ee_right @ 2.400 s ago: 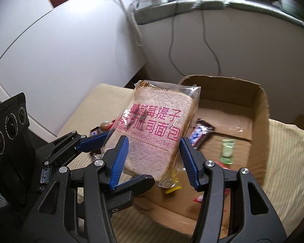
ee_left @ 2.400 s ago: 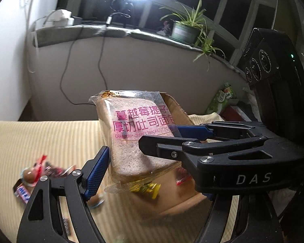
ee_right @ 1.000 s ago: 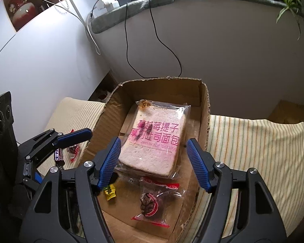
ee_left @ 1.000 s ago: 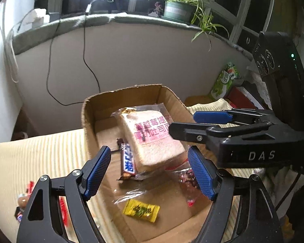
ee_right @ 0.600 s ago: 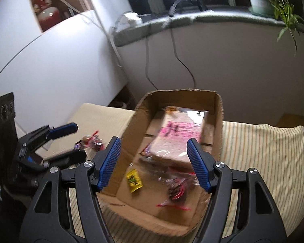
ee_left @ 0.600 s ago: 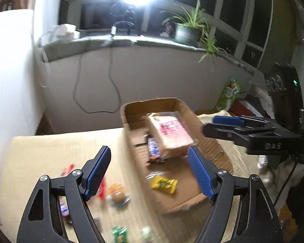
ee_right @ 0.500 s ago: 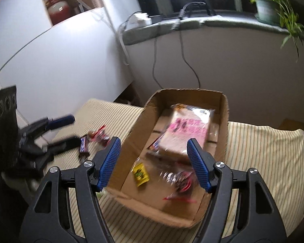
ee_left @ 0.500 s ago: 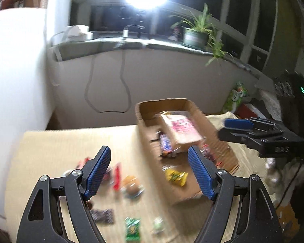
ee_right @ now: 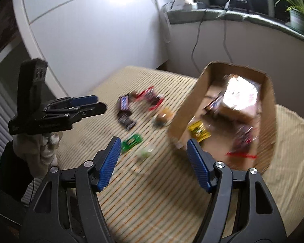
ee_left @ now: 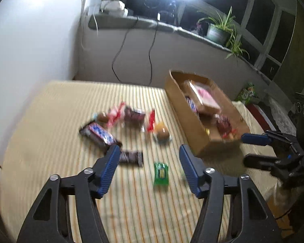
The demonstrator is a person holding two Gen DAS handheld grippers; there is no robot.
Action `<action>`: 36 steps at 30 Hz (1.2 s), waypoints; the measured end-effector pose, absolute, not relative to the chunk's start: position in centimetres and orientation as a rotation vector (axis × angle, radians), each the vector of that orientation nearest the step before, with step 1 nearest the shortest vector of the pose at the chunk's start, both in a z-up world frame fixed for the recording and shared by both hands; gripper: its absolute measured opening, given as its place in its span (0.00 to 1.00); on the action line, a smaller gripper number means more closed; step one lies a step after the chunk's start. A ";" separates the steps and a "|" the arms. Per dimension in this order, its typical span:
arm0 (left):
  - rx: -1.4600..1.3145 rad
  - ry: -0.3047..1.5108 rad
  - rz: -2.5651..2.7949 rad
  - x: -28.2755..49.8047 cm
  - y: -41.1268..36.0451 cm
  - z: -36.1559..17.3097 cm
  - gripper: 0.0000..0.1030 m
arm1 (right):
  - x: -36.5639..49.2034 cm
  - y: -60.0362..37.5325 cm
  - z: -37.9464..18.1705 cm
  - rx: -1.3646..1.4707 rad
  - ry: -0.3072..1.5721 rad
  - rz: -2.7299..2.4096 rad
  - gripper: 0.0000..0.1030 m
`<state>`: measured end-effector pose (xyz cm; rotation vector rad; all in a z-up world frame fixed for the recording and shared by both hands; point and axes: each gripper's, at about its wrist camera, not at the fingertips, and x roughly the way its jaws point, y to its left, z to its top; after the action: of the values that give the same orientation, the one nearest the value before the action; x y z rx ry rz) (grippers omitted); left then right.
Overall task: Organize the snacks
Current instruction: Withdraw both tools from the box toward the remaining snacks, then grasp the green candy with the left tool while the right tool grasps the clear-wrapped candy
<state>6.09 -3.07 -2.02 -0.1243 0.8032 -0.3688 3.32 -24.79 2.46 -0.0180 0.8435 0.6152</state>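
- The bread pack (ee_left: 204,99) I carried earlier now lies in the cardboard box (ee_left: 184,119).
- Loose snacks (ee_left: 129,117) await on the striped cloth (ee_left: 50,133).
- My left gripper (ee_left: 149,168) is closing, empty; my right gripper (ee_right: 153,161) likewise, ready to grasp.

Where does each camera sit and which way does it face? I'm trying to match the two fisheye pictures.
Left wrist: on the left gripper, looking down over the striped cloth at loose snacks; its closing, empty fingers show, with the right gripper at right.
Right wrist: on the right gripper, facing the cardboard box; its closing, empty fingers, the left gripper and a hand show.
Shared: box, green packet, potted plant.
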 end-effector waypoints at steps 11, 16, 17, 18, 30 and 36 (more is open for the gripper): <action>-0.110 0.907 -0.452 5.4 -5.2 -5.7 0.37 | 3.7 -21.6 -3.4 0.015 0.979 0.623 0.34; -0.083 0.932 -0.462 5.8 -5.7 -6.6 0.37 | 4.1 -20.8 -4.1 -0.029 0.984 0.586 0.33; -0.078 0.936 -0.461 5.9 -5.7 -6.8 0.37 | 4.2 -20.7 -4.2 -0.035 0.987 0.582 0.33; -0.067 0.939 -0.458 6.0 -5.8 -7.0 0.37 | 4.3 -20.6 -4.3 -0.038 0.990 0.579 0.33; 0.019 0.951 -0.431 6.8 -5.8 -8.1 0.20 | 5.0 -19.7 -5.1 -0.081 1.002 0.554 0.34; 0.003 0.947 -0.423 6.8 -4.8 -8.2 0.11 | 5.5 -19.0 -5.5 -0.096 1.007 0.547 0.34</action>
<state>6.83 -4.82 -8.21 0.0029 0.9468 -0.4232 5.47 -19.04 -5.48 -0.0955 1.0074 0.5475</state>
